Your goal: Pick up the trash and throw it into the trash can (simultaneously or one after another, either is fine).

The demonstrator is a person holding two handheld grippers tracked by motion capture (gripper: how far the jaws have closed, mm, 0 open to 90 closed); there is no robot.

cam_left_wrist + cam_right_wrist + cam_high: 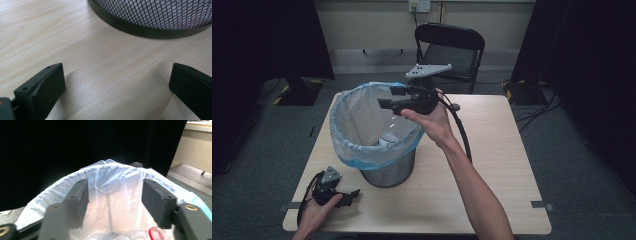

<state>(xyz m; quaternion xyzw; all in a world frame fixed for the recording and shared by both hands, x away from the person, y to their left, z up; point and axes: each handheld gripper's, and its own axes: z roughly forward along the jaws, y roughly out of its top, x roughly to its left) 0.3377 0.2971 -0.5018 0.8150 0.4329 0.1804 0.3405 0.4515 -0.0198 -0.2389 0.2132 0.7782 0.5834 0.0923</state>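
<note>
My right gripper (pixel 388 97) hangs over the bin (pixel 388 172), just inside its far right rim, jaws pointing across the mouth toward the left and standing well apart with nothing between them. The bottle (pixel 390 131) lies straight below those jaws, down in the liner (pixel 343 117). In the right gripper view I see its red-ringed neck (pixel 155 232) at the bottom, below the right pad (pixel 156 203), with the clear body running off to the left, so its long axis seems to lie roughly crosswise to my jaws. I judge the drop done, so this hand need only draw back over the near rim. My left gripper (pixel 348 197) rests low on the table (pixel 492 165), jaws wide and empty, aimed at the bin's mesh base (pixel 155 15), near it but not touching.
</note>
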